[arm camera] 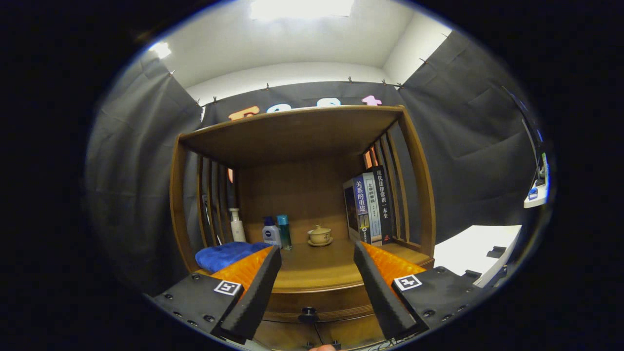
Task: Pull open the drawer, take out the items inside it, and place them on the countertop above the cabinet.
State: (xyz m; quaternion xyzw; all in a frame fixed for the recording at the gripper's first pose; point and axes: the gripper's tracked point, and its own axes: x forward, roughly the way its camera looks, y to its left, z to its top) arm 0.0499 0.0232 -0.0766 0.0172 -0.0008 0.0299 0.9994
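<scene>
Gripper (317, 256): low in the frame, aimed at the front of a wooden cabinet; its fingers (256, 287) stand wide apart with nothing between them, open and touching nothing.
Drawer (314, 304): bottom centre, under the front edge of the tabletop; it looks closed, its front flush with the cabinet as far as can be told.
Drawer knob (308, 315): small and dark, in the middle of the drawer front, seen in the gap between the two fingers and below their tips, apart from both.
Items inside the drawer: hidden, since the drawer front covers them.
Tabletop (317, 270): brown wood with a curved front edge, centre of the frame, just beyond the fingertips.
Cabinet frame (419, 170): slatted sides left and right, a flat wooden roof across the upper middle.
Blue cloth (226, 254): folded at the left front of the tabletop, partly behind the left finger.
White bottle (237, 225): upright at the back left, next to the slats.
Two small bottles (277, 231): one white with a blue cap, one teal, standing side by side right of the white bottle.
Lidded cup (320, 235): on a saucer at the back centre.
Books (369, 204): upright in a row at the back right, leaning on the right slats.
White surface (468, 248): to the right of the cabinet, lower right of the frame.
</scene>
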